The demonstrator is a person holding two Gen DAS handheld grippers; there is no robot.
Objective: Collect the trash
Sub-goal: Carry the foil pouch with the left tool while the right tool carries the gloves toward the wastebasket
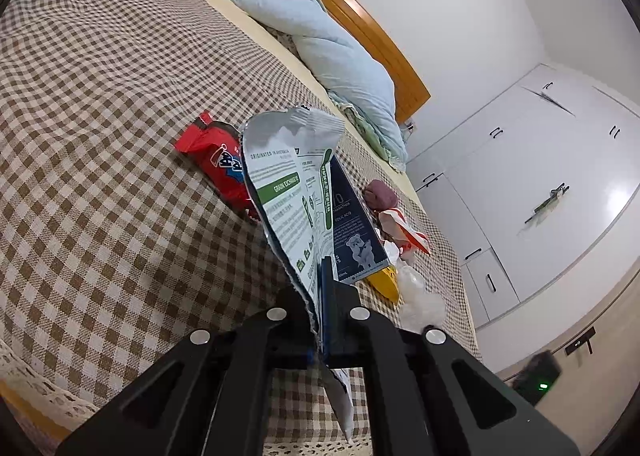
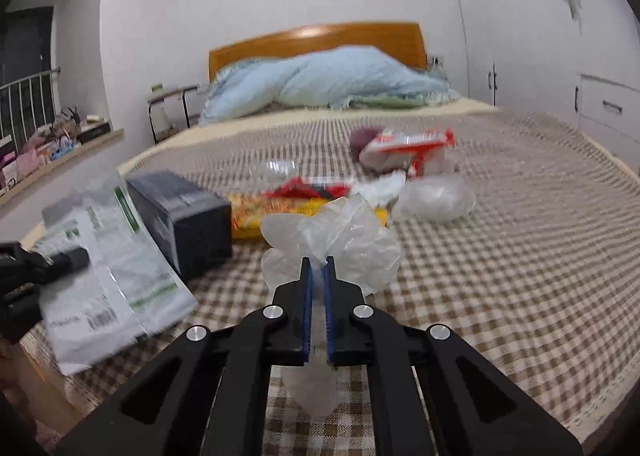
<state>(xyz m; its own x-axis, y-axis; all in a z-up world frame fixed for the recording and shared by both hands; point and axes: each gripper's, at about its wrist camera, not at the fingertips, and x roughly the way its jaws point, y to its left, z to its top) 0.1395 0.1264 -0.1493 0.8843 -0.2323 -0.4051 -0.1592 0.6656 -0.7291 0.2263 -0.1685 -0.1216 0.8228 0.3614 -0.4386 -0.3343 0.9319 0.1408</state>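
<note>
A checked bedspread (image 2: pixel 500 248) covers the bed, a heap of pale blue bedding (image 2: pixel 332 83) pushed to the far end against the wooden headboard (image 2: pixel 320 37), which leaves the near half bare for the litter strewn across it. Among it, a dark box (image 2: pixel 188 215) stands at the left, a yellow packet (image 2: pixel 256 217) lies just beside it, and a red-and-white wrapper (image 2: pixel 408 149) rests farther off with a red snack bag (image 1: pixel 218 163) well apart at the left. The left gripper (image 1: pixel 325 288) is clamped on an open white pouch (image 1: pixel 288 191), mouth raised, seemingly as the bag for the rubbish. The right gripper (image 2: pixel 319 268), fingers closed, pinches a crumpled clear plastic bag (image 2: pixel 340 240) near the centre, likely to carry it left to the pouch. A second clear wad (image 2: pixel 434 197) lies beyond, uncollected.
</note>
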